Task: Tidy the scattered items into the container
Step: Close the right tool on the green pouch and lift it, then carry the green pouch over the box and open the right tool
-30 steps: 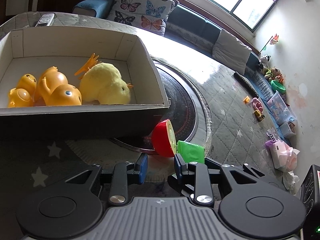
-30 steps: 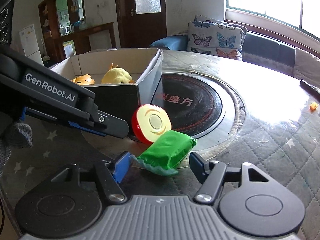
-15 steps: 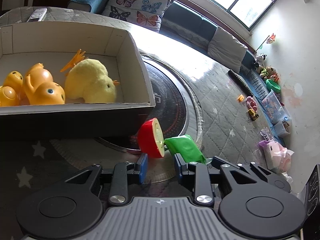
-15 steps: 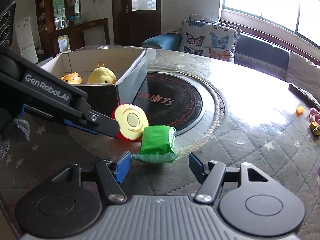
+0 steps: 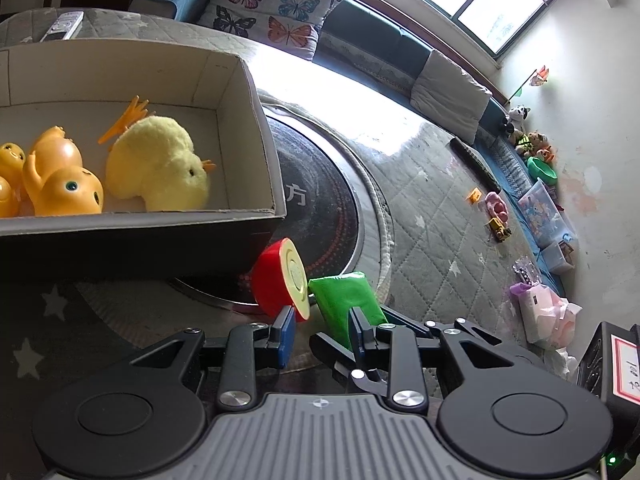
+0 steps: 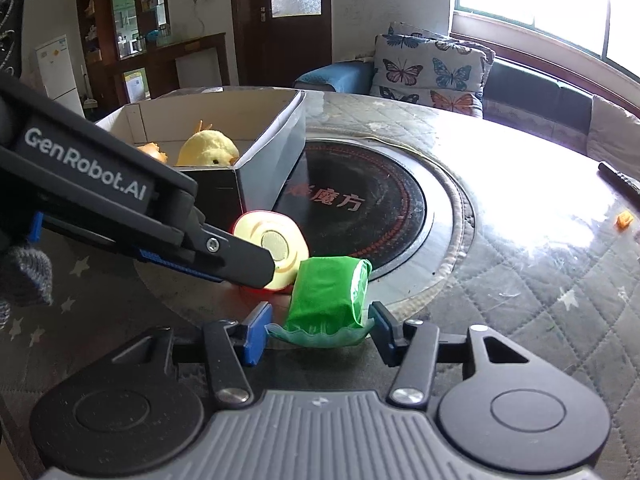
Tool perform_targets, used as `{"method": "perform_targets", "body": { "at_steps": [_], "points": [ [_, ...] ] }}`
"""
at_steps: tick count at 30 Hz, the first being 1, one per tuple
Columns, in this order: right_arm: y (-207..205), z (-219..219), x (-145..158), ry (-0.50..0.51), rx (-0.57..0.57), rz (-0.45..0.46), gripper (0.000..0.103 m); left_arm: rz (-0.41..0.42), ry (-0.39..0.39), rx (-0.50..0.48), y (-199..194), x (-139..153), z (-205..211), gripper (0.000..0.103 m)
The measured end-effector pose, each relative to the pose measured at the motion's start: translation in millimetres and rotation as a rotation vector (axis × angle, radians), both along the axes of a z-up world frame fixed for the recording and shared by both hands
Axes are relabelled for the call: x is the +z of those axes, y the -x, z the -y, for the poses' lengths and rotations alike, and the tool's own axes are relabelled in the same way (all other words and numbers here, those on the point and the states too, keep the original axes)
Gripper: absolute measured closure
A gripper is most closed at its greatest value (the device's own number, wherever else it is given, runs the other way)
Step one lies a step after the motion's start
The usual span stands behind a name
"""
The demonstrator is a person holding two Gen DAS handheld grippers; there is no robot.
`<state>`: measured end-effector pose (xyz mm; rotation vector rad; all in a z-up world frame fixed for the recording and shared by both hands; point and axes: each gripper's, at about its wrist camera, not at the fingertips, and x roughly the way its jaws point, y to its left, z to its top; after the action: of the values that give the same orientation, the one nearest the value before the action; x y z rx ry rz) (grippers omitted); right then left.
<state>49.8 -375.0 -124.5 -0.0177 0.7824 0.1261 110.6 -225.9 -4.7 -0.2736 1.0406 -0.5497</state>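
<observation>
We are holding our right tool [image 6: 318, 330] spread around the crinkly green packet [image 6: 326, 294]; our left tool [image 5: 320, 330], spread, is nearing the glossy red half-apple [image 5: 276, 282].

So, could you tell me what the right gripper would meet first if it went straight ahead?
Probably the green packet, lying just ahead between the right gripper's open fingers.

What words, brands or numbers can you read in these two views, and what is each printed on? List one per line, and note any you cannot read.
"GenRobot.AI": white print on the side of the left gripper, in the right wrist view.
"魔方": red characters on the black round cooktop set in the table; a character before them is partly hidden.
"方": the same marking, in the left wrist view.
Handwriting on the red-bordered label at the right edge: too cut off to read.
</observation>
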Motion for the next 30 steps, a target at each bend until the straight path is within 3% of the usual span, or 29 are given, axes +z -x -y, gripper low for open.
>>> {"method": "perform_targets", "body": {
  "at_steps": [13, 30],
  "points": [
    [32, 3, 12, -0.042, 0.146, -0.039, 0.052, -0.026, 0.019, -0.047, 8, -8, 11, 0.071],
    [50, -1, 3, -0.052, 0.145, -0.029, 0.054, -0.052, 0.027, -0.091, 8, -21, 12, 0.07]
  ]
}}
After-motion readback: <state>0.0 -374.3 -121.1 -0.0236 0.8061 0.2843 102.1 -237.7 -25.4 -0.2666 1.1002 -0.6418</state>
